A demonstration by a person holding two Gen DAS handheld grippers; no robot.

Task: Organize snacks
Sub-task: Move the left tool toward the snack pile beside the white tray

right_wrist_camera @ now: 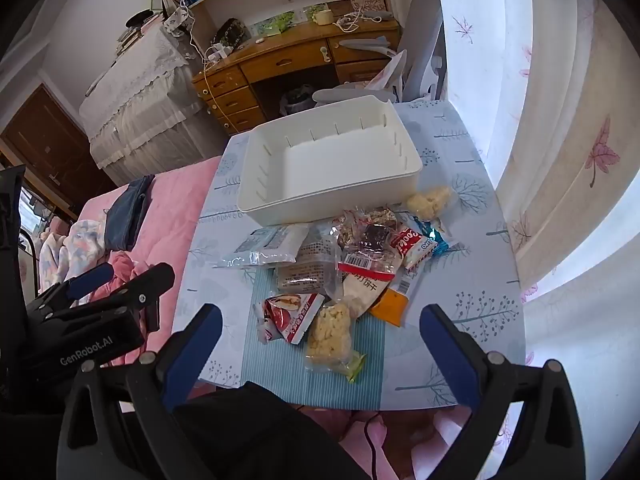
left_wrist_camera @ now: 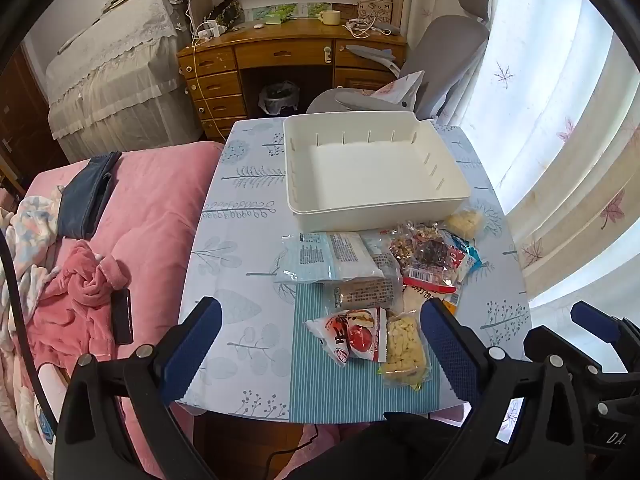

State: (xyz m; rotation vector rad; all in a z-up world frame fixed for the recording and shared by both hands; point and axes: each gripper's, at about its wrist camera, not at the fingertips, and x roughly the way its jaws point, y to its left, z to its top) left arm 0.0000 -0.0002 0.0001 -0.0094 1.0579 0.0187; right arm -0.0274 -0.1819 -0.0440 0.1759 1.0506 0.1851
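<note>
On small table (left_wrist_camera: pixel 240 248) with pale blue leaf-print cover: white plastic bin (left_wrist_camera: pixel 376 168), nothing inside, slotted inner walls, at far end. Just in front of bin, touching its near wall in places: loose heap of snack packets (left_wrist_camera: pixel 384 280), spilling onto striped teal mat (left_wrist_camera: pixel 340 380).

Nearest in heap: red-and-white packet (left_wrist_camera: pixel 352 336), beside it clear bag of pale yellow puffs (left_wrist_camera: pixel 402 350). Behind these: brown bar in clear wrap (left_wrist_camera: pixel 366 292), white-and-blue pouch (left_wrist_camera: pixel 320 258), mixed-nut bag (left_wrist_camera: pixel 420 248). Apart, by bin's right corner: clear bag of pale lumps (left_wrist_camera: pixel 464 220).

Left gripper (left_wrist_camera: pixel 320 340) above near table edge, angled down, jaws spread wide, nothing between. Right gripper (right_wrist_camera: pixel 320 344) alongside, likewise released and empty.

Surroundings: pink bedding (left_wrist_camera: pixel 152 220) against table's left side, with dark folded cloth (left_wrist_camera: pixel 86 196) and black phone (left_wrist_camera: pixel 122 316). Beyond table: grey office chair (left_wrist_camera: pixel 440 64), wooden desk (left_wrist_camera: pixel 288 52) with yellow mug (left_wrist_camera: pixel 330 17). Right side: leaf-pattern curtain (left_wrist_camera: pixel 560 128), bright. Dark trouser leg (right_wrist_camera: pixel 248 432) and black cable (right_wrist_camera: pixel 370 440) below near edge.

No obstruction between jaws and heap; packets overlap one another.
</note>
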